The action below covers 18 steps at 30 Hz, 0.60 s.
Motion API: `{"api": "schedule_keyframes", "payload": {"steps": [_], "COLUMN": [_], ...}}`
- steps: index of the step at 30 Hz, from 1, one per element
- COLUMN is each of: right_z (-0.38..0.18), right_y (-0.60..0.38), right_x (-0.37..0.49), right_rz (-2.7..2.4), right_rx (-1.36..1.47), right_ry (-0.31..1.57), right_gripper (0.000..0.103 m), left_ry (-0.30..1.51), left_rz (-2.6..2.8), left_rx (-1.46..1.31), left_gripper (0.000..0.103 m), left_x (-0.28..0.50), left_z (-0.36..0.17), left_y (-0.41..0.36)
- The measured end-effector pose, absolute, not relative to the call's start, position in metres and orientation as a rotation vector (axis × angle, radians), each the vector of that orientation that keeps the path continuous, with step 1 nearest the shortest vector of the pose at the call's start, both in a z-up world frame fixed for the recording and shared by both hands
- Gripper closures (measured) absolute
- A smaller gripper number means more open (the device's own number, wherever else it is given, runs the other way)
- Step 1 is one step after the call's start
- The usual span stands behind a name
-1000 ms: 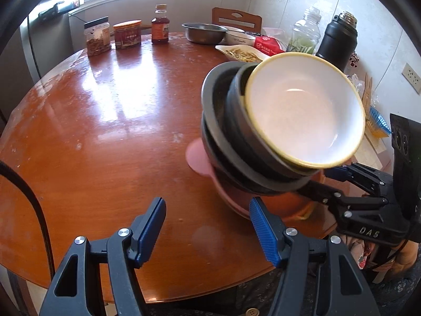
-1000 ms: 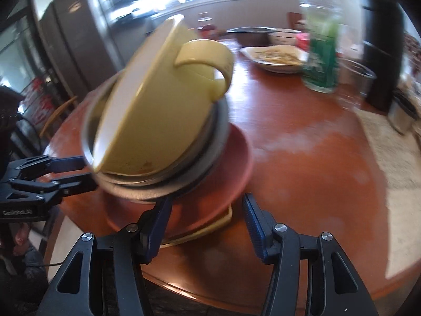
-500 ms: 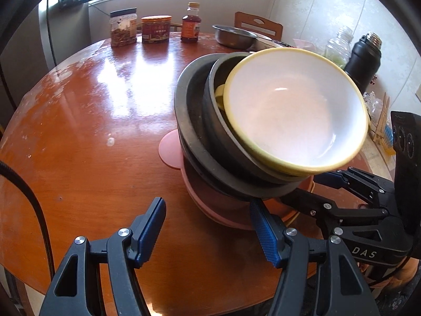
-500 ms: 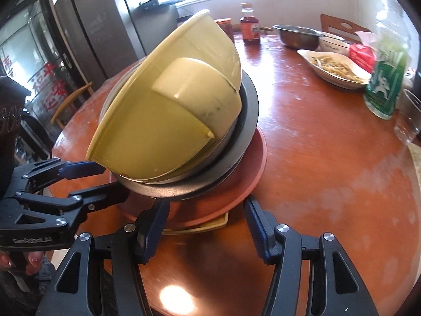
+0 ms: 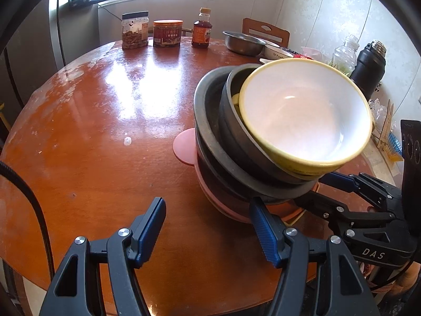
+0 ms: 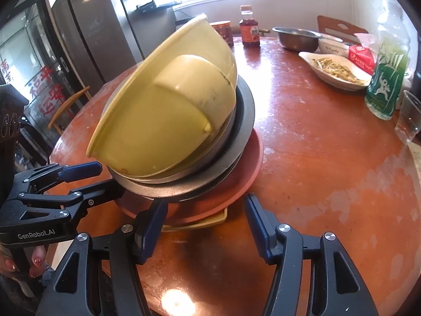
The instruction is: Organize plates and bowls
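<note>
Left wrist view: our left gripper (image 5: 208, 233) is wide apart & holds nothing, hovering just beside the near side of the stack. The stack sits toward the counter's (image 5: 100, 121) near-right edge: yellow bowl (image 5: 305, 113), white inside, tilted on top w/ its mouth facing this camera, nested in two dark grey bowls (image 5: 210, 110), over a pink plate (image 5: 185, 146). We judge the tilt comes from a smaller thing wedged under the yellow bowl, so it can't seat flat. The right gripper (image 5: 319, 188) comes in from the right, fingers spread above & below the rim of the lower grey bowl; looks like support, but we can't tell if it's really clamped. Far edge: nut jar (image 5: 134, 30), red jar (image 5: 167, 33), sauce bottle (image 5: 201, 28), steel bowl (image 5: 244, 43); black flask (image 5: 369, 65) at the right edge. All well apart, nothing blocks us.

Right wrist view: right gripper (image 6: 205, 222) jaws wide, w/ the pink plate's (image 6: 250, 163) rim & a yellow tray (image 6: 194, 225) under it lying btwn them. The yellow bowl's (image 6: 147, 126) underside faces us, a smaller yellow bowl (image 6: 194, 84) pressed against it. Left gripper (image 6: 106, 177) enters at left, open around the grey rim. Noodle dish (image 6: 334, 69), green bottle (image 6: 385, 84) & clear cup (image 6: 410, 115) crowd the right edge, so that's poor room for setting pieces down.
</note>
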State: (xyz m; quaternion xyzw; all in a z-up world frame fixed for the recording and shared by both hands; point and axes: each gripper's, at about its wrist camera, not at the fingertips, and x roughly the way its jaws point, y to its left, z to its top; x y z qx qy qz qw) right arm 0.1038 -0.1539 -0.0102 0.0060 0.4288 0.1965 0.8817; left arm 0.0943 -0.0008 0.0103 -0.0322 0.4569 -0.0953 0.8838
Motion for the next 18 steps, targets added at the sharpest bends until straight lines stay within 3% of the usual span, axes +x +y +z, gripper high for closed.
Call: {"api": "schedule_keyframes", "payload": {"steps": [8, 18], "right_z": [-0.003, 0.012], "right_y": [-0.165, -0.178], "right_x": [0.080, 0.041], "right_rz": [0.365, 0.364], "right_rx": [-0.008, 0.005], "right_ry": [0.864, 0.798], "right_gripper": [0.030, 0.030], "left_ry": [0.945, 0.912], "left_rz": [-0.200, -0.170], "left_rx": [-0.051, -0.022], "left_gripper": [0.037, 0.037], "left_x": [0.081, 0.051], "left_z": [0.013, 0.020], "left_y": [-0.009, -0.018]}}
